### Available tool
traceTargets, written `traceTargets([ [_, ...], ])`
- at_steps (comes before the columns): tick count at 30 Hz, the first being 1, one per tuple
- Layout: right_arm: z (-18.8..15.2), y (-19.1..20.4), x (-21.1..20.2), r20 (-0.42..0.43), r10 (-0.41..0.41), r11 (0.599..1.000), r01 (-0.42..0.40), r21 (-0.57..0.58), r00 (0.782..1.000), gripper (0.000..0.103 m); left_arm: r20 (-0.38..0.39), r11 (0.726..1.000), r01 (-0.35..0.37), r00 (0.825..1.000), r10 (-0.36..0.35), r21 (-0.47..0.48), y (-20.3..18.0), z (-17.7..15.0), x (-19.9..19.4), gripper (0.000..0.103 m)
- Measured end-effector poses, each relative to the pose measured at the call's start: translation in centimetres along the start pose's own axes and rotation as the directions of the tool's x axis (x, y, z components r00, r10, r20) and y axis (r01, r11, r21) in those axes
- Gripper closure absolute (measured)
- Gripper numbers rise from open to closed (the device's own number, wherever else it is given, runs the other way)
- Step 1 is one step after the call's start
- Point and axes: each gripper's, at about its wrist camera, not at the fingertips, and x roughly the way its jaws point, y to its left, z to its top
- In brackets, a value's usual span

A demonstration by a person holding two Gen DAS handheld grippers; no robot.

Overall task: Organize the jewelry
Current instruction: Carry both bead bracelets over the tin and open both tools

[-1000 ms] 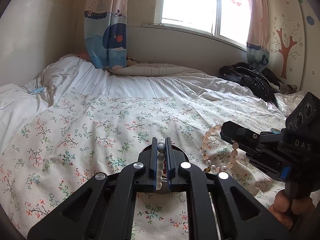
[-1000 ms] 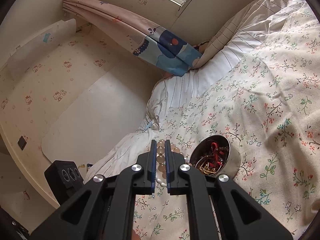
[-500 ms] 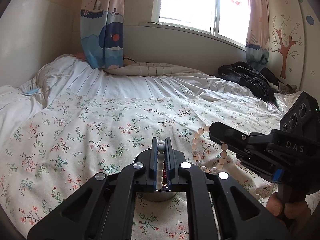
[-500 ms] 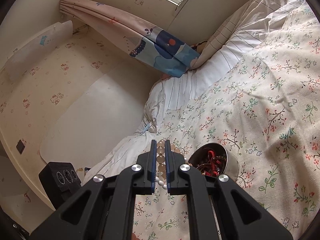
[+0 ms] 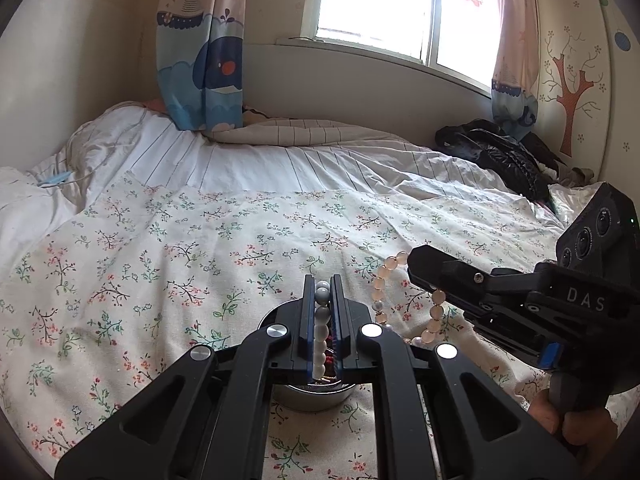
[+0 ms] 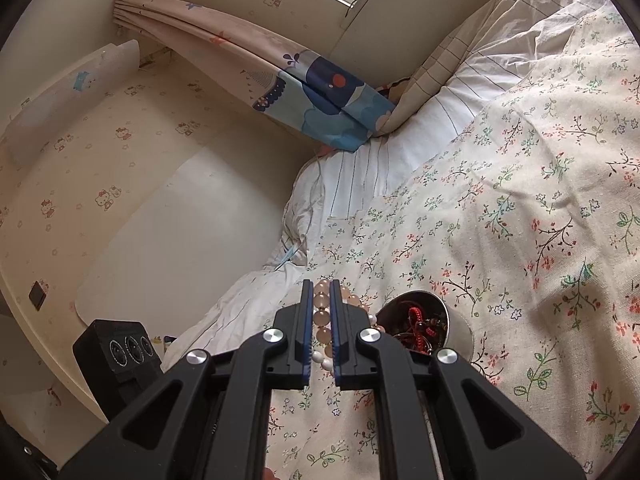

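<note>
My left gripper [image 5: 322, 286] is shut on a white pearl strand [image 5: 320, 328] and holds it above a small metal bowl [image 5: 312, 398] on the flowered bedspread. My right gripper [image 6: 322, 292] is shut on a pink bead bracelet [image 6: 322, 316]; in the left wrist view the bracelet [image 5: 384, 280] hangs as a loop from the right gripper [image 5: 416, 258], just right of my left fingers. In the right wrist view the bowl [image 6: 460, 320] holds red cord and gold pieces and sits right of my fingers. A few white pearls [image 6: 320, 358] show below the pink beads.
The flowered bedspread [image 5: 160, 260] covers the bed, with a white striped duvet [image 5: 260, 164] behind it. A black jacket [image 5: 496, 152] lies at the far right. A blue whale curtain [image 5: 200, 68] hangs by the window. The wall runs along the left.
Both grippers have moved closer over the bowl, keeping their beads. The bowl sits lower and nearer the right fingers in the right wrist view.
</note>
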Motion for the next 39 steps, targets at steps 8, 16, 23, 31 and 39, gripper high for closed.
traceTargets([
  [8, 0.3, -0.4, 0.5, 0.000, -0.005, 1.000, 0.005, 0.006, 1.000, 0.094, -0.010, 1.000, 0.006, 1.000, -0.006, 0.003, -0.3, 0.0, 0.7, 0.096],
  [16, 0.5, -0.6, 0.8, -0.006, -0.011, 1.000, 0.011, 0.002, 1.000, 0.094, -0.024, 1.000, 0.021, 0.999, -0.022, -0.010, -0.3, -0.1, 1.6, 0.096],
  [23, 0.5, -0.4, 1.7, -0.033, -0.046, 0.999, 0.045, -0.027, 0.998, 0.092, -0.105, 1.000, -0.007, 0.994, 0.005, -0.017, 0.2, -0.5, 3.4, 0.096],
  [31, 0.0, -0.5, 4.4, -0.121, -0.115, 0.992, 0.107, -0.071, 0.986, 0.068, -0.131, 0.954, -0.198, 0.976, 0.172, -0.224, 6.5, -0.2, 3.3, 0.083],
  [39, 0.2, -2.1, 2.6, -0.110, -0.334, 0.942, 0.330, -0.055, 0.936, 0.063, -0.101, 0.949, -0.223, 0.974, 0.205, -0.221, 6.9, 0.2, 2.6, 0.054],
])
